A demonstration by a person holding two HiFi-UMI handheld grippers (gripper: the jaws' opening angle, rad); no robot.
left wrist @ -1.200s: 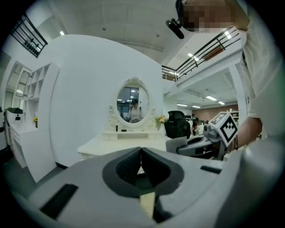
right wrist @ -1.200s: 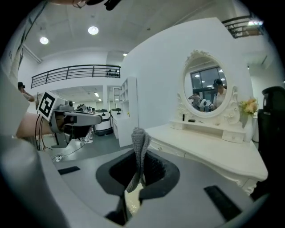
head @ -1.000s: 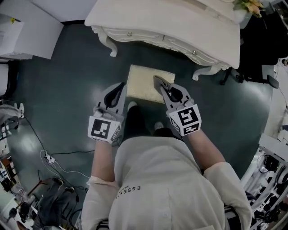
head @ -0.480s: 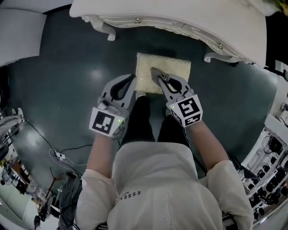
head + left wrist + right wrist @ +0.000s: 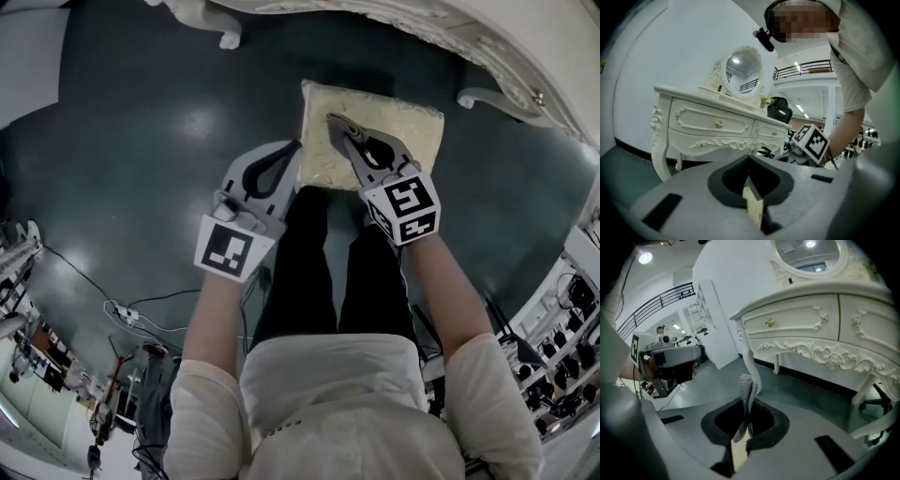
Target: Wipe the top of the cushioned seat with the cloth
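The right gripper's point(image 5: 334, 122) fingers point(image 5: 787, 441) are clenched on a grey cloth point(image 5: 747, 390), which stands up folded between them. The left gripper's point(image 5: 296, 147) fingers point(image 5: 693, 197) are pressed together on nothing. The right gripper hangs over the near part of the cream cushioned seat point(image 5: 398, 141), the left at its near corner. The seat stands on the dark floor point(image 5: 141, 141), close before a white dressing table point(image 5: 811, 324).

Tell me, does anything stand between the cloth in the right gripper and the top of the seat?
Nothing visible does. The right gripper, shut on the cloth, hangs over the cushioned seat, whose top shows bare.
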